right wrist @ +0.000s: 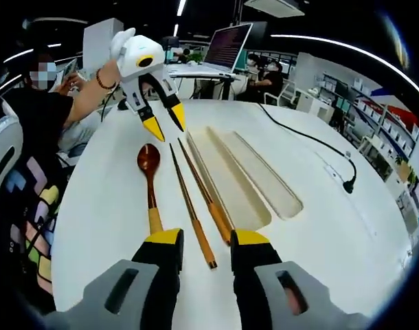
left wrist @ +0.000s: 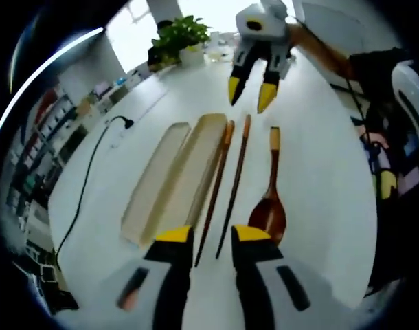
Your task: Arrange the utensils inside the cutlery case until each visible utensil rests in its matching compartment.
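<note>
A beige cutlery case (left wrist: 196, 168) (right wrist: 230, 179) lies open on the white table (left wrist: 319, 172) (right wrist: 99, 206), with its long lid (left wrist: 154, 182) (right wrist: 264, 172) beside it. Two wooden chopsticks (left wrist: 215, 192) (right wrist: 191, 203) lie side by side along the case's edge, on the table. A wooden spoon (left wrist: 270, 199) (right wrist: 150, 179) rests just beyond them. My left gripper (left wrist: 212, 235) (right wrist: 166, 124) hovers open over one end of the chopsticks, holding nothing. My right gripper (right wrist: 207, 238) (left wrist: 250, 95) hangs open above the opposite end, also holding nothing.
A black cable with a plug (left wrist: 93, 158) (right wrist: 319, 148) runs across the table past the lid. A potted plant (left wrist: 182, 38) stands at one table end, a laptop (right wrist: 227, 45) at the other. A seated person (right wrist: 38, 110) is close to the spoon side.
</note>
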### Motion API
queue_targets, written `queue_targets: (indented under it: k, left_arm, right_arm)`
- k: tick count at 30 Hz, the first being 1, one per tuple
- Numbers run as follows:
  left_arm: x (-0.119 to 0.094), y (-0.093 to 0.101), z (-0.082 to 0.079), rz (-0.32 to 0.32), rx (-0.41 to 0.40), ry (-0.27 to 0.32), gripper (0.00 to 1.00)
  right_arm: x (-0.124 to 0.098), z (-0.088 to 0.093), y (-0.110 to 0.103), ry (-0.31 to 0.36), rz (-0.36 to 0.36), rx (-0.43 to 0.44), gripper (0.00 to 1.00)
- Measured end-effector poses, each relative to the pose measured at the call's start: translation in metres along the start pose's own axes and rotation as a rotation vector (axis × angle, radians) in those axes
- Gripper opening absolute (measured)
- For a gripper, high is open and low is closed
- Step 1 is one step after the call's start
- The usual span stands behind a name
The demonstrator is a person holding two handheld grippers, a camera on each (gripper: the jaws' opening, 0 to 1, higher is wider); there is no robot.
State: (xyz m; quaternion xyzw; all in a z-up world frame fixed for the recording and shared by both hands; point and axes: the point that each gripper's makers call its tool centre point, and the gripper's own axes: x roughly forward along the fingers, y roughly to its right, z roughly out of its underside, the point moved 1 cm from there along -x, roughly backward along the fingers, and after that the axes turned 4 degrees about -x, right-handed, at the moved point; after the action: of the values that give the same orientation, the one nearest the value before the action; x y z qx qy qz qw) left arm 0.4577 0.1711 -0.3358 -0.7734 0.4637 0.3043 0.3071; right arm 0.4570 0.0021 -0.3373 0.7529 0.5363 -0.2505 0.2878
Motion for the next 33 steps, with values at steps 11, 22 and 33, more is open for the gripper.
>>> queue_targets:
  k: [11,22,33]
  left_arm:
    - [0.013,0.011,-0.01,0.087,0.063,-0.082,0.18]
    - [0.025,0.023,-0.012,0.149,0.087,-0.16,0.18]
    - [0.037,0.029,-0.011,0.232,0.005,-0.203,0.15]
  right_arm:
    - [0.006,0.006,-0.006,-0.135,-0.081,-0.102,0.25]
    - [0.017,0.011,-0.011,-0.276,-0.172,-0.133,0.2]
    - [0.023,0.017,-0.004,-0.358,-0.236,-0.096,0.19]
